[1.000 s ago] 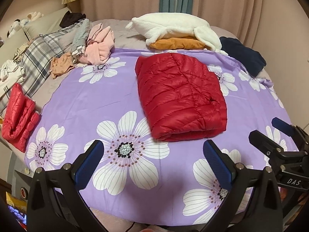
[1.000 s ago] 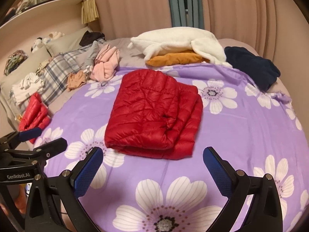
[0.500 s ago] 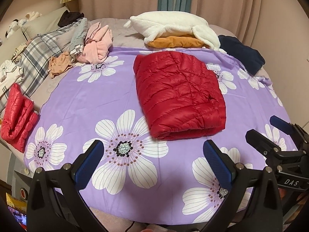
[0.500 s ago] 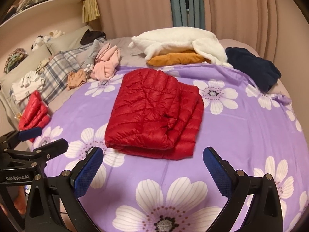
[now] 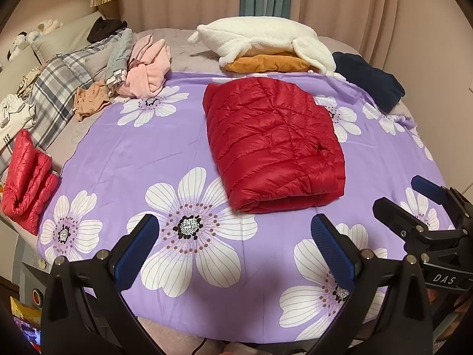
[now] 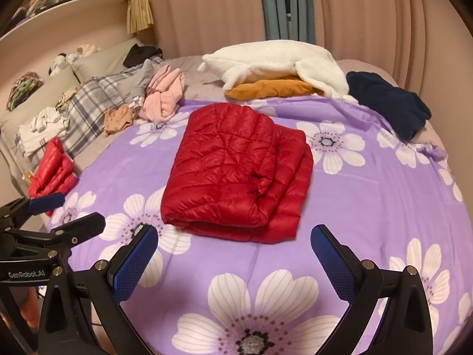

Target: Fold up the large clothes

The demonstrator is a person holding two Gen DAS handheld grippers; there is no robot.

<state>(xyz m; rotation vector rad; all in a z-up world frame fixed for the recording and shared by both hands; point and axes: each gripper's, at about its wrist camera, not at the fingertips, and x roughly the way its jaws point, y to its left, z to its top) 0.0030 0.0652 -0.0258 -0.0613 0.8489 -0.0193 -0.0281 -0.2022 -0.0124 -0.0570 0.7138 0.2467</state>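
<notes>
Folded red down jacket [image 5: 273, 145] lying on the purple floral sheet [image 5: 133, 159], ahead of both tongs; left tongs [image 5: 235, 248] and right tongs [image 6: 235, 257] spread apart, holding nothing.

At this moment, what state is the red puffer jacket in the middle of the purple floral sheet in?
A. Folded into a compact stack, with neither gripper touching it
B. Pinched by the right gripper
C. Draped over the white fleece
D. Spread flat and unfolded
A: the red puffer jacket lies folded in layers on the purple floral sheet, while the left gripper and right gripper stand open short of it.
</notes>
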